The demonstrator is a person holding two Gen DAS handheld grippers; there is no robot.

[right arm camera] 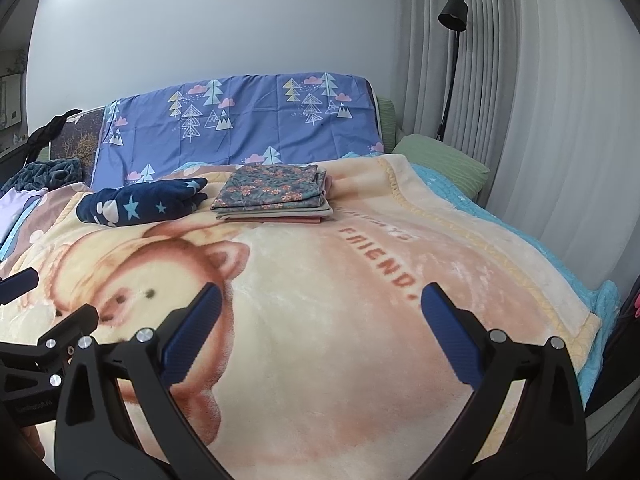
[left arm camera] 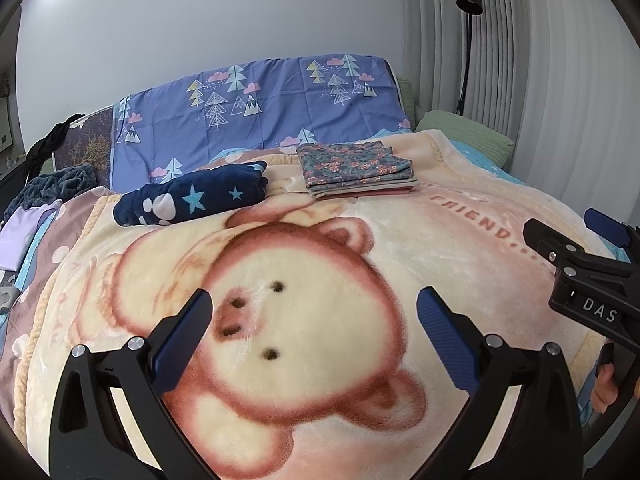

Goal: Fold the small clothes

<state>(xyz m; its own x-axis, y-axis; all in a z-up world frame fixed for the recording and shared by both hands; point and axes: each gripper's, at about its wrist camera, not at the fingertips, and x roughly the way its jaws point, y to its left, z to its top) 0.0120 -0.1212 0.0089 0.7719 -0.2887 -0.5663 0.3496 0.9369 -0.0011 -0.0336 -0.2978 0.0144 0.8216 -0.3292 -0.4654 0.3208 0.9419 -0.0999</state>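
Both spread empty above bear blanket [left arm camera: 360,240] — left gripper [left arm camera: 314,334], right gripper [right arm camera: 320,336]; reach next for unfolded pile [left arm camera: 36,216] at bed's left edge — folded stack [right arm camera: 272,194] far ahead, navy star bundle [right arm camera: 140,202] beside it.

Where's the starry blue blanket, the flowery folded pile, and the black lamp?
Starry navy blanket [left arm camera: 192,200]: left wrist view, its middle, near the big star.
Floral folded stack [right arm camera: 272,190]: right wrist view, top cloth's middle.
Black lamp [right arm camera: 453,14]: right wrist view, its shade.
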